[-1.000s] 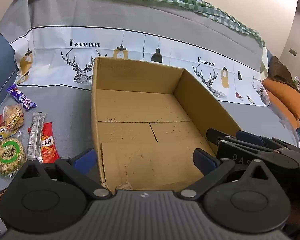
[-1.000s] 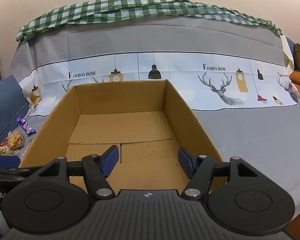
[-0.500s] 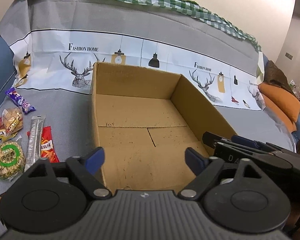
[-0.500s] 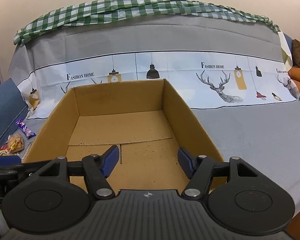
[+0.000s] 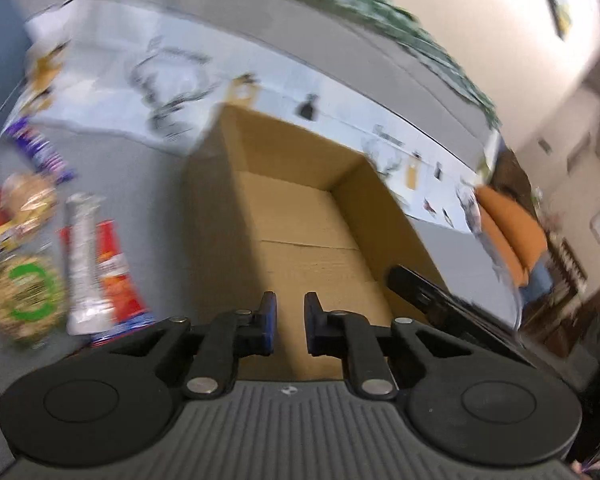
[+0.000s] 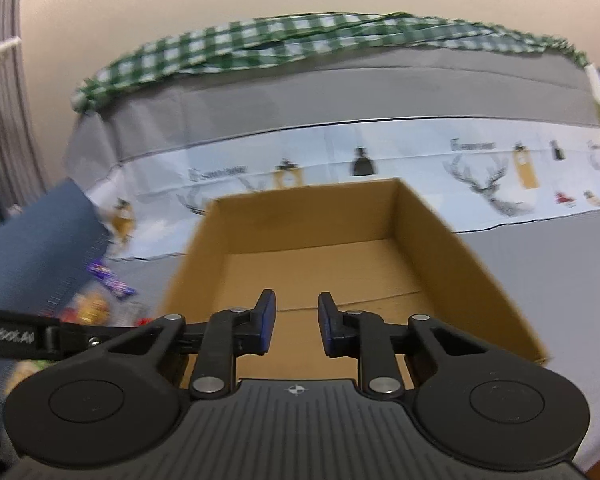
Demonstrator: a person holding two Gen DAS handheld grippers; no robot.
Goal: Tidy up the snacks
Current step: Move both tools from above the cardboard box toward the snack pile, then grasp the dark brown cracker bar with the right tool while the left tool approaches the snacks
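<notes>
Left claw [image 5: 288, 312]: nearly shut with nothing between its blue pads; only a narrow gap shows, above the near end of the cardboard box [image 5: 300, 216].
Right claw [image 6: 296, 320]: jaws closing, a modest gap left between the pads, and nothing held; it hangs over the near part of the same box [image 6: 340, 264].
Cardboard box: open-topped and empty inside, standing on a grey cloth-covered surface [image 5: 140, 184]; its floor shows flap seams.
Snacks: all lie outside the box, on the grey cloth to its left in the left wrist view.
Silver stick pack [image 5: 82, 264]: lies lengthwise, partly over a red-orange packet [image 5: 116, 276].
Round snack with green ring label [image 5: 24, 300]: furthest toward the camera on the left, just beside the silver pack.
Purple wrapped bar [image 5: 40, 152]: furthest back, near the printed cloth.
Clear bag of pale pieces [image 5: 28, 200]: between the purple bar and the round snack; its contents are probably biscuits, but the blur hides detail.
Backdrop: a cloth printed with deer and lamps [image 6: 480, 176] hangs behind the box, a green checked cloth [image 6: 300, 40] draped along its top.
Right side: an orange cushion [image 5: 508, 224] sits well apart from the box.
</notes>
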